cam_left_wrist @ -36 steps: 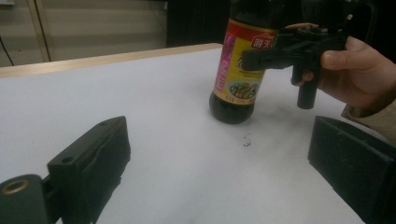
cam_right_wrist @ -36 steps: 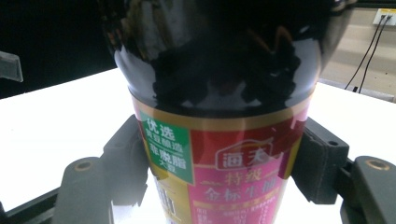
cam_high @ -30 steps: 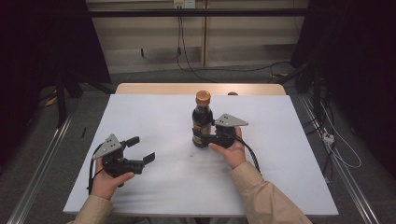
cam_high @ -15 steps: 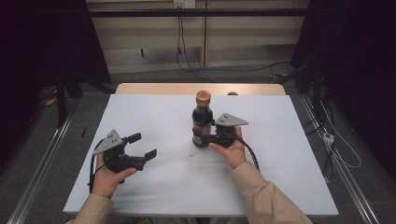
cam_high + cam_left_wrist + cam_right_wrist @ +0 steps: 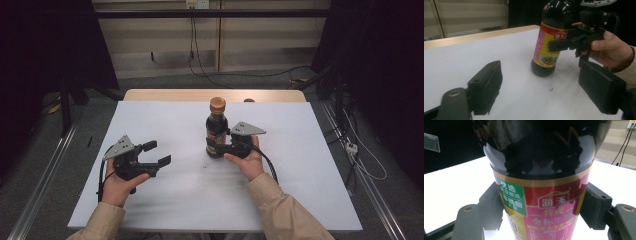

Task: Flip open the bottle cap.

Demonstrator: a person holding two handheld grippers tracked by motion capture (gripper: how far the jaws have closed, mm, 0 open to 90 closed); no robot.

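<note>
A dark sauce bottle [image 5: 216,131] with an orange cap and a pink and yellow label stands upright at the middle of the white table [image 5: 300,175]. My right gripper [image 5: 214,146] is shut on its lower body, a black jaw pressing each side of the label, as the right gripper view shows on the bottle [image 5: 541,195]. My left gripper [image 5: 157,153] hovers at the table's left, pointing toward the bottle. It is open, its jaws have just been closing a little, and nothing is between them. In the left gripper view the bottle [image 5: 549,45] stands ahead, beyond the jaws.
A wooden strip [image 5: 175,95] edges the table's far side. A small dark speck [image 5: 206,166] lies on the sheet just in front of the bottle. Metal rails run along the floor on both sides, and cables [image 5: 360,160] trail at the right.
My left gripper has drifted slightly forward toward the bottle, and its jaws look a little narrower. The right gripper and the bottle have stayed still.
</note>
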